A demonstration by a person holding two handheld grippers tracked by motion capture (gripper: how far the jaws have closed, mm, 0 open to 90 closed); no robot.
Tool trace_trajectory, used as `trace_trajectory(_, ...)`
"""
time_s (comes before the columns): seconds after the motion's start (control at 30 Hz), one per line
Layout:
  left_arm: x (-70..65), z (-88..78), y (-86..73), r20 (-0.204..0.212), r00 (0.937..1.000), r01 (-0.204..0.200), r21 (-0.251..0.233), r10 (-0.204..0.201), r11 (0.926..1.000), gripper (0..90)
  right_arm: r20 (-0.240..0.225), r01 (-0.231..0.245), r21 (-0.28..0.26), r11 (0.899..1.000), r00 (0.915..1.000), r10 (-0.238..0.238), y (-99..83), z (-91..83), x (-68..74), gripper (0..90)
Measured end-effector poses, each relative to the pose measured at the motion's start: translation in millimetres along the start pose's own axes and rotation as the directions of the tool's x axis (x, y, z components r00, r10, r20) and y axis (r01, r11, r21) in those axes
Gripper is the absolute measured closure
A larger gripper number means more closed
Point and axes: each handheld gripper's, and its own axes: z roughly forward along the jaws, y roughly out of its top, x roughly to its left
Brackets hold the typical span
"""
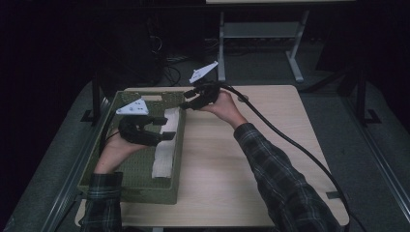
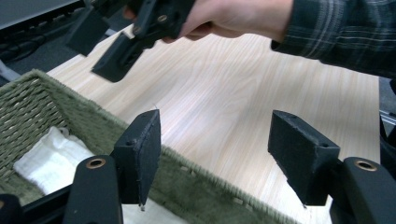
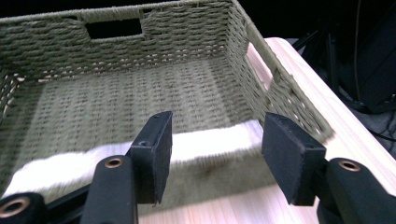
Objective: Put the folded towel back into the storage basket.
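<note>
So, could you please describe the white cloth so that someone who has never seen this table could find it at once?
Start at the light wooden table and find the green woven basket on its left side. The white cloth lies inside it as a long folded strip along the basket's right wall. It is the only pale, soft thing there; the dark jaws of the left gripper hang just above it.

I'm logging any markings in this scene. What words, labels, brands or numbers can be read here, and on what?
None: no readable text.
The green woven basket, the white cloth in it, the wooden table, the left gripper and the right gripper carry no lettering.
The grey plate shows only small dark dots.
</note>
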Motion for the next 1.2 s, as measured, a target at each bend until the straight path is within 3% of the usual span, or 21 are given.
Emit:
trace_trajectory(0.1, -6.3, 8.1, 4.5, -0.004, 1.0000, 0.003, 0.000, -0.003, 1.0000, 33.6, 0.003, 0.005, 0.004, 1.000, 1.0000, -0.005, -4.2, -8.4, -0.5, 41.2)
trace_trajectory(0.17, -12.3, 18.2, 9.5, -0.008, 0.9998, 0.016, -0.006, -0.016, 0.9999, 33.4, 0.012, 0.005, -0.012, 1.000, 0.9999, -0.005, -13.5, -25.2, -0.2, 40.7)
trace_trajectory(0.37, -22.4, 34.7, 16.0, -0.020, 0.9993, 0.031, -0.009, -0.032, 0.9995, 32.3, 0.021, -0.004, -0.014, 1.000, 0.9998, 0.004, -27.1, -50.7, 1.9, 38.7)
trace_trajectory(0.53, -35.5, 55.6, 20.9, -0.019, 0.9996, 0.021, 0.015, -0.021, 0.9997, 31.5, 0.037, -0.011, -0.023, 1.000, 0.9992, 0.012, -43.1, -69.5, 6.3, 37.7)
trace_trajectory(0.77, -53.2, 75.0, 24.1, -0.016, 0.9999, 0.005, 0.032, -0.004, 0.9995, 31.1, 0.066, -0.021, -0.027, 0.999, 0.9976, 0.023, -68.9, -87.1, 10.7, 36.5)
trace_trajectory(0.93, -76.3, 97.3, 25.6, 0.002, 0.9994, -0.034, 0.044, 0.034, 0.9985, 29.9, 0.090, -0.042, -0.025, 0.999, 0.9949, 0.044, -89.2, -97.5, 13.9, 35.7)
trace_trajectory(1.2, -101.7, 125.3, 16.7, 0.033, 0.9990, -0.033, 0.050, 0.031, 0.9982, 26.7, 0.117, -0.094, -0.029, 0.995, 0.9884, 0.097, -122.4, -111.8, 15.9, 33.3)
